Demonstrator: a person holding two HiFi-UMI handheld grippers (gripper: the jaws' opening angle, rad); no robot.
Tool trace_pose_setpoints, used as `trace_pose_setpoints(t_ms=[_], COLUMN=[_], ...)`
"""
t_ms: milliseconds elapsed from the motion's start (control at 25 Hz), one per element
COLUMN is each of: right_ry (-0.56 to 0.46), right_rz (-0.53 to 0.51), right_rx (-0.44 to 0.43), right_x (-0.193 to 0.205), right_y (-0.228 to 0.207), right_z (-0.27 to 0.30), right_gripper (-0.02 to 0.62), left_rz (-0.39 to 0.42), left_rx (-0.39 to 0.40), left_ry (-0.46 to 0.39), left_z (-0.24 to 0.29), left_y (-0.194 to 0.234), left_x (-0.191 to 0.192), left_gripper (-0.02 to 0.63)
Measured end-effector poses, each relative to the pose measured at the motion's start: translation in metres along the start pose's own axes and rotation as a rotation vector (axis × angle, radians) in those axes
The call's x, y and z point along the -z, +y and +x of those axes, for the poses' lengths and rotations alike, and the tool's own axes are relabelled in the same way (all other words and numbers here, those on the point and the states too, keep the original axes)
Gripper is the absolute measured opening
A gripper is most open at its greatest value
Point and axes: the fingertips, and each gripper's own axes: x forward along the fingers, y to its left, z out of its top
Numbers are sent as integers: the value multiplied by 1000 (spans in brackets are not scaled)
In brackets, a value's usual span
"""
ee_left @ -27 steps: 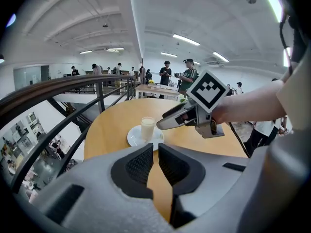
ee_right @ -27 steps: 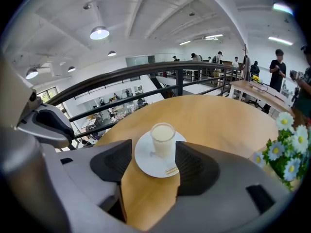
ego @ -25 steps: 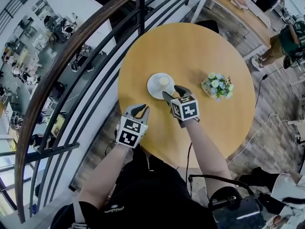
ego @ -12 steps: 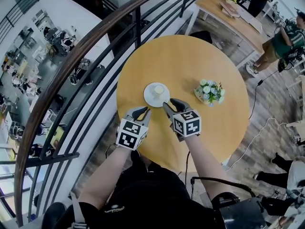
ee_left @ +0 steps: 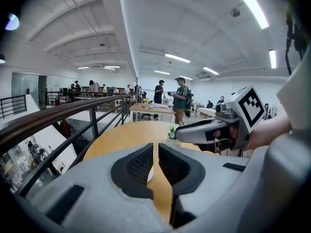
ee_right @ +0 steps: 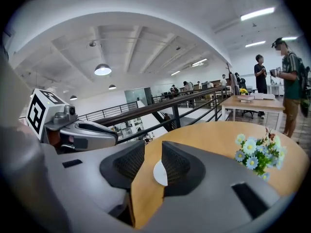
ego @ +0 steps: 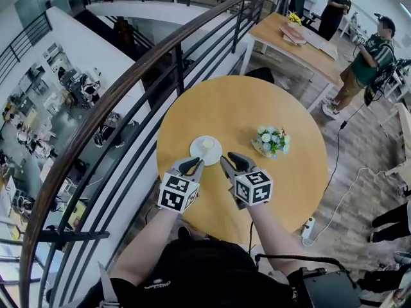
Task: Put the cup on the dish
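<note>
With your left gripper point(ego: 196, 164) and right gripper point(ego: 226, 160) both clenched empty, the right's jaws having just closed on nothing, expect the cup point(ego: 208, 144) on the dish point(ego: 194, 154) to be light, rigid, slick and brittle, and grip across its wall.

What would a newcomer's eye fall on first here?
The round light-wood table beside the curved dark railing, bearing a small white cup on a round white dish at its left and a bunch of white and blue flowers at its right. Nearer the person, the grey left gripper and right gripper hang empty; the right's jaws have just been closing on nothing.
</note>
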Motion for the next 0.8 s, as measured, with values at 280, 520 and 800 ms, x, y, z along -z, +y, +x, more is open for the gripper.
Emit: trace_pose_setpoints(t_ms=[280,520,800], right_ry=[-92,-129,-134], right_rz=[-28,-50,-50], right_rx=[5,-2,-12], right_x=[-29,-42,-43], right_y=[12,24,31], right_z=[-21,-27,-28], right_gripper=[110,110,110], left_rz=[23,42,49], left_rx=[-1,13,16], left_ry=[-73,-88,-88], left_z=[-10,-16,-19], left_y=[-6,-8,-9], left_x=[-32,-40,-41], left_gripper=[35,35,35])
